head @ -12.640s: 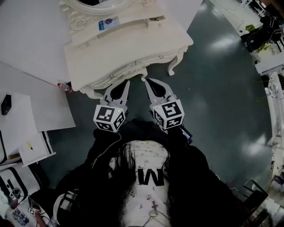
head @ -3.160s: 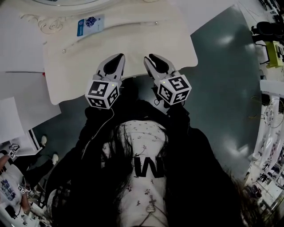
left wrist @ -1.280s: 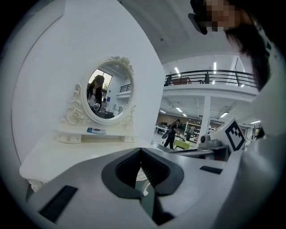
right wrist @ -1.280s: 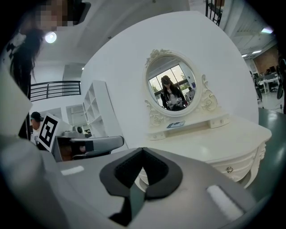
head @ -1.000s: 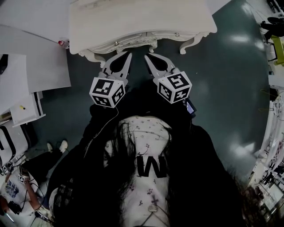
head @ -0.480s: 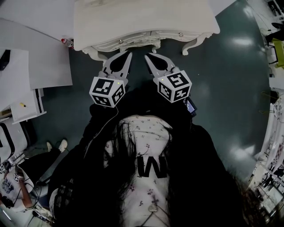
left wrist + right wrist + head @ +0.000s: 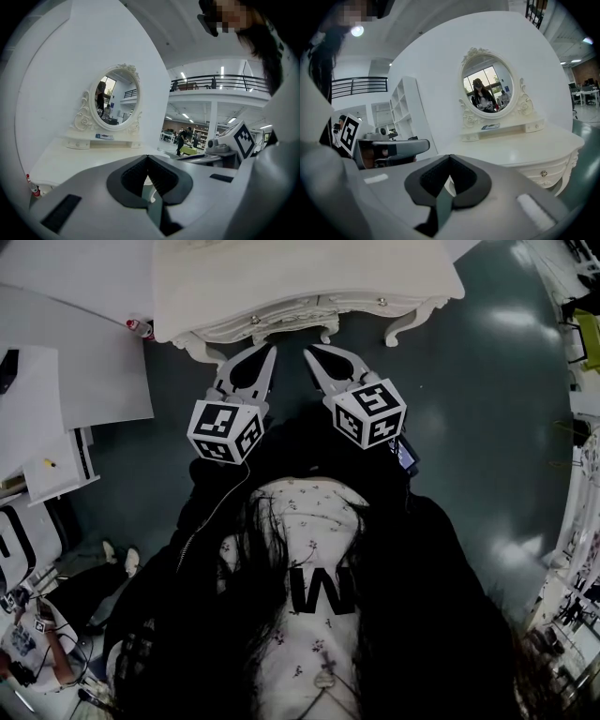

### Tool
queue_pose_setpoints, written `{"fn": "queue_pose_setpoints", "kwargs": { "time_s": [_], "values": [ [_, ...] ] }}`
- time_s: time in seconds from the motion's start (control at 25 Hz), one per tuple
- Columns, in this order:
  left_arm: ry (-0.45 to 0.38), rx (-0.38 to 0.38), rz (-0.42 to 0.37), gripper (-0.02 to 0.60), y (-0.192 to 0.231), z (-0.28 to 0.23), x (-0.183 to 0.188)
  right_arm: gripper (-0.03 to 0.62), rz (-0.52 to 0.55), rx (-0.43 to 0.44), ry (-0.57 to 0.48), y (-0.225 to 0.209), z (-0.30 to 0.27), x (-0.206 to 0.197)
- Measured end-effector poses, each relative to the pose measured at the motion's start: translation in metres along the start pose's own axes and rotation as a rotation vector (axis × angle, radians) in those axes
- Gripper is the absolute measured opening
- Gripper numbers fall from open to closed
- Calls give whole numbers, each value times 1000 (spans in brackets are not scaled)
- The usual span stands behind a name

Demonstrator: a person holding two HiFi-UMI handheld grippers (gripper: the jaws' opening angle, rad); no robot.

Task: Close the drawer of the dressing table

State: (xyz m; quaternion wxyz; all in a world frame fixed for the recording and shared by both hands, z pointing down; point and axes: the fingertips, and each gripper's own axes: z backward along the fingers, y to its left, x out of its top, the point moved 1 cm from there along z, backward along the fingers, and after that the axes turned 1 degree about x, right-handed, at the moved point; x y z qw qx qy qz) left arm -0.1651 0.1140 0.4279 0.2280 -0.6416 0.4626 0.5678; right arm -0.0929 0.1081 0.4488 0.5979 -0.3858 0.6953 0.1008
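Observation:
The cream dressing table (image 7: pixel 309 273) fills the top of the head view, its carved drawer front (image 7: pixel 314 307) lying flush with two small knobs. My left gripper (image 7: pixel 270 349) and right gripper (image 7: pixel 307 352) are both shut and hold nothing. Their tips point at the front's middle, just short of it. In the left gripper view the shut left gripper (image 7: pixel 147 158) looks over the tabletop at the oval mirror (image 7: pixel 117 101). In the right gripper view the shut right gripper (image 7: pixel 450 158) faces the mirror (image 7: pixel 487 89) and a drawer knob (image 7: pixel 543 173).
White panels (image 7: pixel 75 352) lie on the floor left of the table, with a small red-capped bottle (image 7: pixel 139 327) by the table's left leg. Dark floor (image 7: pixel 487 427) spreads to the right. A person sits at the lower left (image 7: pixel 37 634).
About three seconds ago both grippers hung over the tabletop; now they are in front of the drawer front. In the last second they edged slightly nearer the table, still shut.

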Motion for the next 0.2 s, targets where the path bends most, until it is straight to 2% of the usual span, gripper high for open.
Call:
{"fn": "queue_pose_setpoints", "kwargs": {
  "time_s": [0.2],
  "values": [
    [-7, 3, 2, 0, 4, 1, -3, 9, 11, 8, 9, 1, -6, -1]
  ]
}}
